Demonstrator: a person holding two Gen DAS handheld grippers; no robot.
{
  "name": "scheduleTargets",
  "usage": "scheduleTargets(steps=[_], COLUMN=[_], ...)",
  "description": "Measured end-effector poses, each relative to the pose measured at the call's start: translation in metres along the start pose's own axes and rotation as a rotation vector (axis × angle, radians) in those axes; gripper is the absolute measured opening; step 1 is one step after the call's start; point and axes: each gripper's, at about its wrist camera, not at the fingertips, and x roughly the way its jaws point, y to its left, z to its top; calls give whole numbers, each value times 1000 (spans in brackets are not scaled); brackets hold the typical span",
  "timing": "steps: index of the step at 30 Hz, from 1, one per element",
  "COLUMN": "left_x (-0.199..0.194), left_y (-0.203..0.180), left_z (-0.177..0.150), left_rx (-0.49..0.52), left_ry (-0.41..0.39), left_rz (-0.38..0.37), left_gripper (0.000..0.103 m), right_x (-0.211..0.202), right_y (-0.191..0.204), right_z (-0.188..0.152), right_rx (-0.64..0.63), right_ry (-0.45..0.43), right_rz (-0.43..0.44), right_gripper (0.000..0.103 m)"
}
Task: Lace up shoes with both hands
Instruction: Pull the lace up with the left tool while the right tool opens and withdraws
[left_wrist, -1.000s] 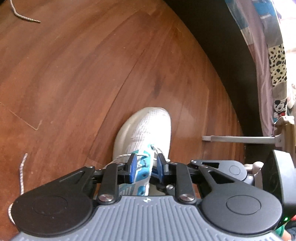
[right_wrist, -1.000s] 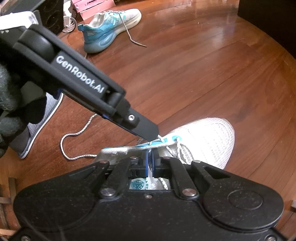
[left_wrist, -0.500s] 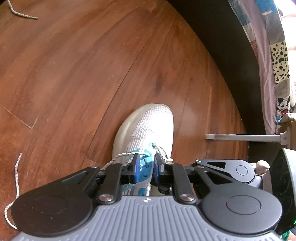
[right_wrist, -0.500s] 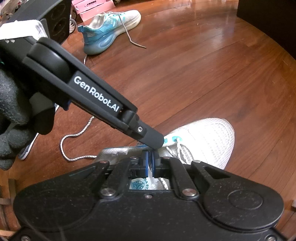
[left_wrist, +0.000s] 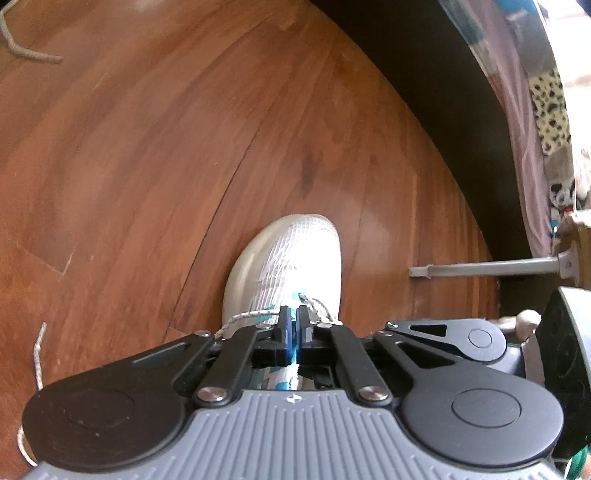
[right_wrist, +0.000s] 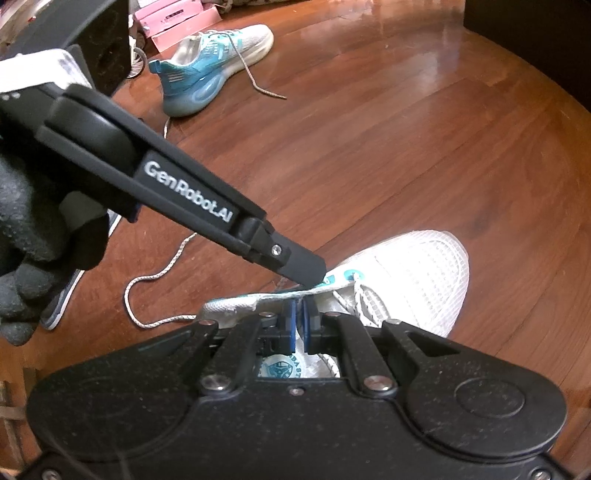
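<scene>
Lying toe-away on the wooden floor (right_wrist: 369, 140), the white mesh shoe (right_wrist: 417, 273) sits directly under both grippers, its teal-trimmed eyelet flap raised. The right gripper (right_wrist: 297, 314) has its blue pads pressed together on the edge of that flap (right_wrist: 280, 295), just behind the front eyelets. The left gripper (right_wrist: 314, 275) reaches in from the left of the right wrist view, its black tip touching the same flap right above the right gripper's pads; in its own camera the left gripper (left_wrist: 294, 319) shows its jaws brought together, though whether anything is pinched between them cannot be told. A speckled white lace (right_wrist: 155, 291) runs from the shoe's side and curls over the floor to the left. A gloved hand (right_wrist: 33, 236) holds the left gripper's body. Farther off lies a second shoe (right_wrist: 207, 66), teal and white, its lace trailing, with pink boxes (right_wrist: 173, 22) behind it.
</scene>
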Motion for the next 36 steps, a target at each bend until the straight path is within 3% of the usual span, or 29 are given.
scheduleTargets(steps=[4,10,16,21,26,29,31,32,36], left_x=[-13,-50,-114,-179,-250,-288,-311,-320,-348], left_y=[-9,-31,-51,-72,-109,-136,-151,-157,-174], left_z=[1,9,26,40,50,52,53,53,53], left_rx=[52,132,159,189,278,367,416,436,500], left_ry=[-13,-69,-189,-301,-410,-459,-487,-499,-539], left_rz=[9,-6,-57,-118,-190,-217,-233,-241,-261], left_gripper=[0,0,0,0,0,0,0,0,0], right_x=[-9,-41,-126,-220,-293,-318,-332,-336,-340], right_y=[0,3,1,13,55,78,93,98,104], right_z=[1,-2,-4,3,15,20,19,19,23], right_rx=[14,0,25,120,173,186,190,193,204], right_ry=[5,38,-8,-176,-365,-445,-501,-525,-601], right_rz=[-20,-61,-190,-289,-343,-358,-358,-358,-361], right_gripper=[10,11,12,12,12,16,30,33,33])
